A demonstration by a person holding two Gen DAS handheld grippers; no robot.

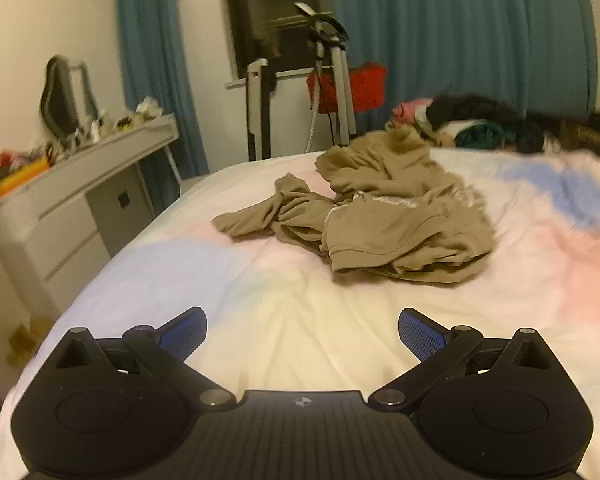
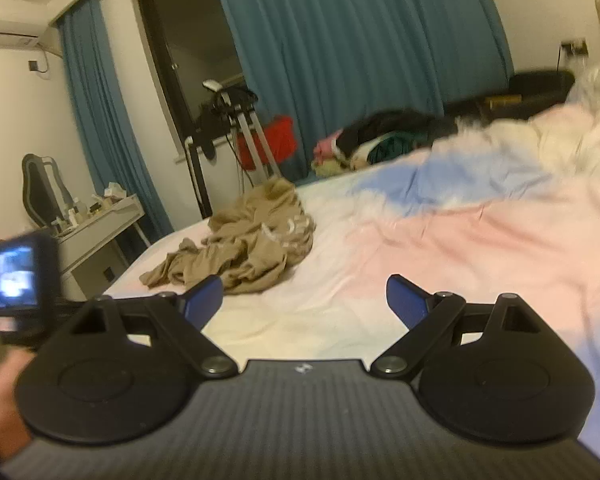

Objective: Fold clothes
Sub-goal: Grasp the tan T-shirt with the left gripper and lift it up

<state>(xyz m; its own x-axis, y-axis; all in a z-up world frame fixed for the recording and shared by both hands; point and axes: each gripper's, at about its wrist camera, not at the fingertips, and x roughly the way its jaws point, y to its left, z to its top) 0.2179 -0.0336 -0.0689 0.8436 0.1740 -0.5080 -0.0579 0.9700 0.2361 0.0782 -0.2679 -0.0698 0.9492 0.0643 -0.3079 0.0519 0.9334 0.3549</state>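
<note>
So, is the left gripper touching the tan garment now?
Apart. In the left wrist view, bare bedsheet separates the open left gripper from the tan garment.

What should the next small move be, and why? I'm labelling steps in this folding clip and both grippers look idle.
Probably bring the left gripper forward to the near edge of the tan garment. It lies crumpled in a heap on the bed, so it needs spreading flat before folding. Both the left gripper and the right gripper are open, hold nothing, and sit short of the cloth.
</note>
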